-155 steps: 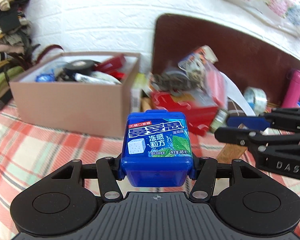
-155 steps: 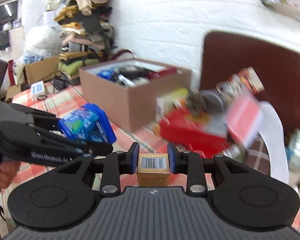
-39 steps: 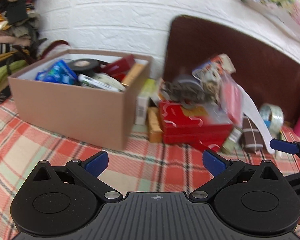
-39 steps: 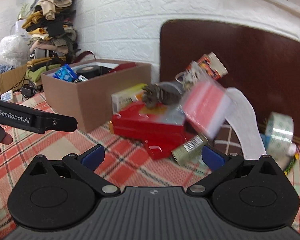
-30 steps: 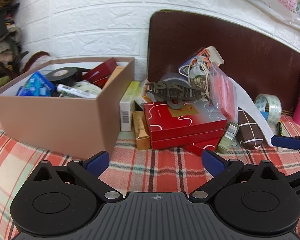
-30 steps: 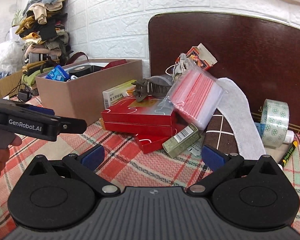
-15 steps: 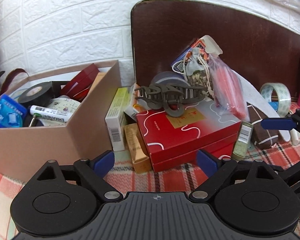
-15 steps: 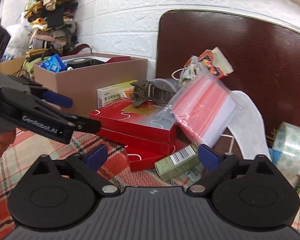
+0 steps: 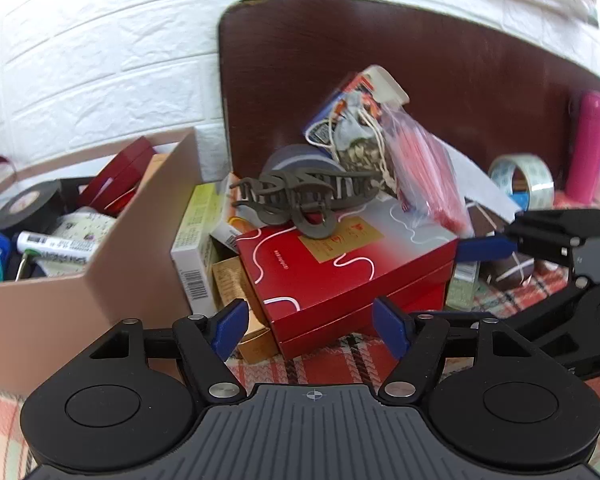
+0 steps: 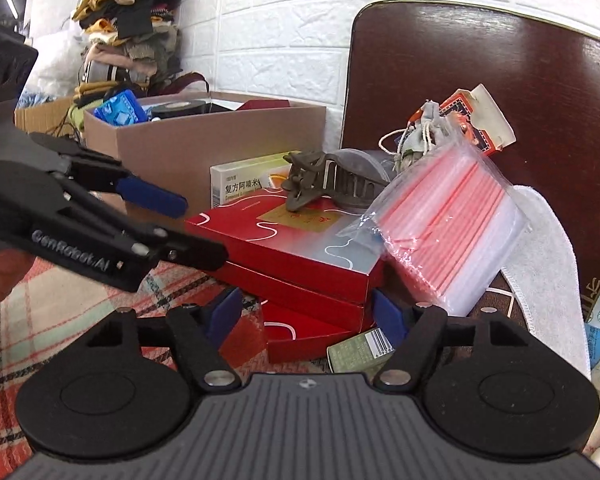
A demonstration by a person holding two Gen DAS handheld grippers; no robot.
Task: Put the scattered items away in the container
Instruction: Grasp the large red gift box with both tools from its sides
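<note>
**Q:** While both jaws are closing, what's actually between them?

**Me:** Nothing pinched yet. Left gripper (image 9: 306, 322) is half spread and closing, with the near corner of the red box (image 9: 340, 264) framed between its pads at lower centre, not touching. Right gripper (image 10: 303, 314) is the same: closing, empty, straddling the lower red boxes' edge (image 10: 300, 300).

**Q:** Which way does the box lie?

**Me:** Straight ahead of both, just beyond the fingertips. Its long axis runs from lower left to upper right in the left view, so I'm at the short end on the left and the long side on the right. I judge the left nearer to a clean grip.

**Q:** Anything riding on it?

**Me:** Hair claw (image 9: 300, 200) sits on the lid; bag of red sticks (image 10: 444, 216) leans on its far right edge. Likely to slide if I lift.

**Q:** Container?

**Me:** Cardboard box (image 9: 112, 272), left of frame, just beside the pile. Left view shows its contents; right view shows mostly its wall, plus the green carton (image 10: 358, 354) hidden low in front.
</note>
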